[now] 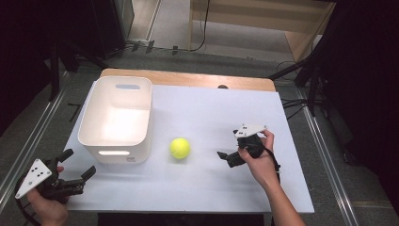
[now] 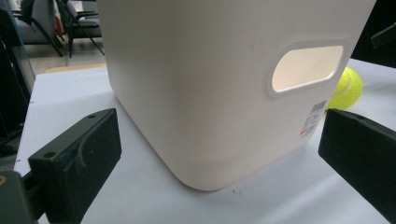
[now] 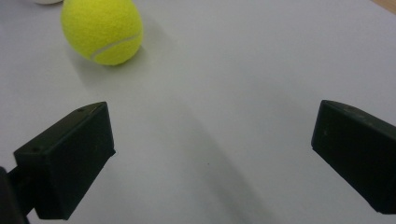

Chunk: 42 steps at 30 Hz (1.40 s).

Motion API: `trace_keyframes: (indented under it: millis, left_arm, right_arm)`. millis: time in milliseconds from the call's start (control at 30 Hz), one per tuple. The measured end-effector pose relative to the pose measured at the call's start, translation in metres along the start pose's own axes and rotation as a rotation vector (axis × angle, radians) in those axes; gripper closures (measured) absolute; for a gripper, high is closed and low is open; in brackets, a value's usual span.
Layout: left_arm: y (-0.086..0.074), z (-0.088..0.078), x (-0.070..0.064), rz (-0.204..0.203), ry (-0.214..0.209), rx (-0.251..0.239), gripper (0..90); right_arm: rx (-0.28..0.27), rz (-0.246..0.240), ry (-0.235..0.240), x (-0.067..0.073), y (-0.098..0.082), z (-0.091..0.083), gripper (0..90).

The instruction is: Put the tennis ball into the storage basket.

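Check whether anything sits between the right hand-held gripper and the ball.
Nothing visible does. The right hand-held gripper is open and points toward the ball, with only bare white table between them. The bin stands to the ball's left, off that path. In the right gripper view, the ball lies ahead of the jaws, toward the left.

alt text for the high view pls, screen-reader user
A yellow tennis ball sits on a white table just right of an empty white bin. The open left gripper is near the bin, the right gripper right of the ball.
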<state>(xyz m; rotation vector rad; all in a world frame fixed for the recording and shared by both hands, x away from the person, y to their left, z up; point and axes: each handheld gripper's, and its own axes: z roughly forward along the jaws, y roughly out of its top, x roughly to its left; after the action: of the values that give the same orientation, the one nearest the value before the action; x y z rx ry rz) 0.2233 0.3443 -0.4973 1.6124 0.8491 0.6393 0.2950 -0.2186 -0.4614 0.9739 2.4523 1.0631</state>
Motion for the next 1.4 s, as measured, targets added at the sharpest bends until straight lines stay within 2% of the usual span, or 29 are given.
trace_keyframes:
  millis: [400,433,767,1400]
  left_arm:
    - [0.000,0.000,0.000,0.000,-0.002,0.001,0.0]
    - [0.000,0.000,0.000,0.000,-0.001,0.001,0.0]
    - [0.000,0.000,0.000,-0.001,-0.003,0.001,0.0]
    - [0.000,0.000,0.000,0.000,-0.004,0.002,0.0]
  right_arm:
    - [0.034,-0.004,0.015,0.002,0.013,0.009,0.0]
    - [0.031,-0.016,0.017,0.002,0.014,0.010,0.0]
    - [0.054,-0.021,0.029,0.004,0.024,0.017,0.0]
    - [0.089,-0.062,0.060,0.010,0.046,0.031,0.0]
